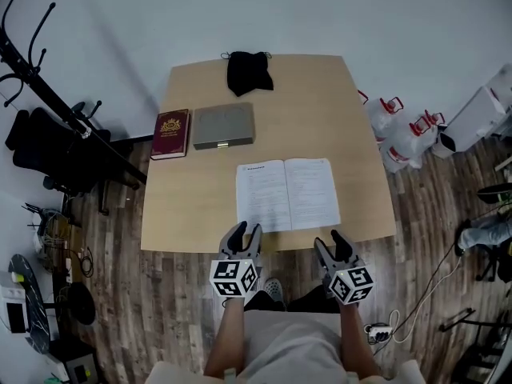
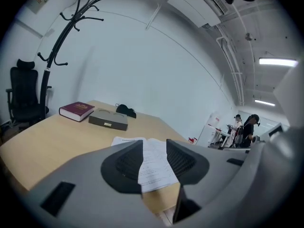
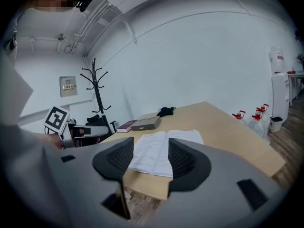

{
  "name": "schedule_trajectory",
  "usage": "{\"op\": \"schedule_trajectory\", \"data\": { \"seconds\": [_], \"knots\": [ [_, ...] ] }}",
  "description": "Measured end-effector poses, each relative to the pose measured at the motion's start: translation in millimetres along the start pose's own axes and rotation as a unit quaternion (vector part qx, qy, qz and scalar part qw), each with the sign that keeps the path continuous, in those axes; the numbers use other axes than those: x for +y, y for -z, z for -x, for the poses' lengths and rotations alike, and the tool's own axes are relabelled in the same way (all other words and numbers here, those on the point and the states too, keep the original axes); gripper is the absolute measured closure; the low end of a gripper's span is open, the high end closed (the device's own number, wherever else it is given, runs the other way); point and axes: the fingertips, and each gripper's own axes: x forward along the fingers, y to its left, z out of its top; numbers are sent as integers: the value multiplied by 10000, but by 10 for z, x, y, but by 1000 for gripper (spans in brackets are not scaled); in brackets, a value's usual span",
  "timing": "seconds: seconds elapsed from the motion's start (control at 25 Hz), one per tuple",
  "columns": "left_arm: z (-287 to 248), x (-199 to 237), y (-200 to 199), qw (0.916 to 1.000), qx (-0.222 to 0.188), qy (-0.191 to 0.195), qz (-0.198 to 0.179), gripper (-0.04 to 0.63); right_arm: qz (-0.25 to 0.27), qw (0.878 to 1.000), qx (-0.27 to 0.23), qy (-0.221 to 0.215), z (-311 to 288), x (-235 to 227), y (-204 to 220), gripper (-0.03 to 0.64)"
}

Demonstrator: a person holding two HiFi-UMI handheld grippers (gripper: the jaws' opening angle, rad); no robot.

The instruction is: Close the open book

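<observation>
Just short of the open book [image 1: 286,194], left gripper [image 1: 246,230] and right gripper [image 1: 329,240] hover empty, jaws apart, lined up to close it.

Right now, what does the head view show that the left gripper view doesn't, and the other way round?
Only the head view: the person's forearms, the marker cubes and a white cable on the floor. Only the left gripper view: a ceiling light and people far off. Both: the table with the open book, red book, grey box and black cloth.
</observation>
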Motion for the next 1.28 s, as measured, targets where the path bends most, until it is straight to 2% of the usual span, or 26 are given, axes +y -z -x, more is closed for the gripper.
{"op": "schedule_trajectory", "data": {
  "seconds": [0.16,0.36,0.52,0.68,0.84,1.08,1.28],
  "knots": [
    [-89,-45,70,9999,68,73,73,436,40,9998,34,202,58,-193,-32,385],
    [-132,-59,30,10000,99,-5,-9,436,71,9999,56,91,-70,-315,-106,403],
    [-157,25,-100,9997,0,-263,22,436,315,9985,261,-366,-345,-195,-140,402],
    [-224,74,-92,9980,-52,-560,287,436,752,9920,471,-898,-588,-87,-198,402],
    [-271,95,13,9946,-2,-901,517,436,1109,9818,741,-1349,-791,-65,-199,402],
    [-338,68,207,9880,114,-1300,823,436,1258,9689,1065,-1844,-1060,-121,-130,402],
    [-366,44,456,9808,287,-1598,1083,436,1675,9507,1505,-2133,-1283,-202,46,402]
  ]
}}
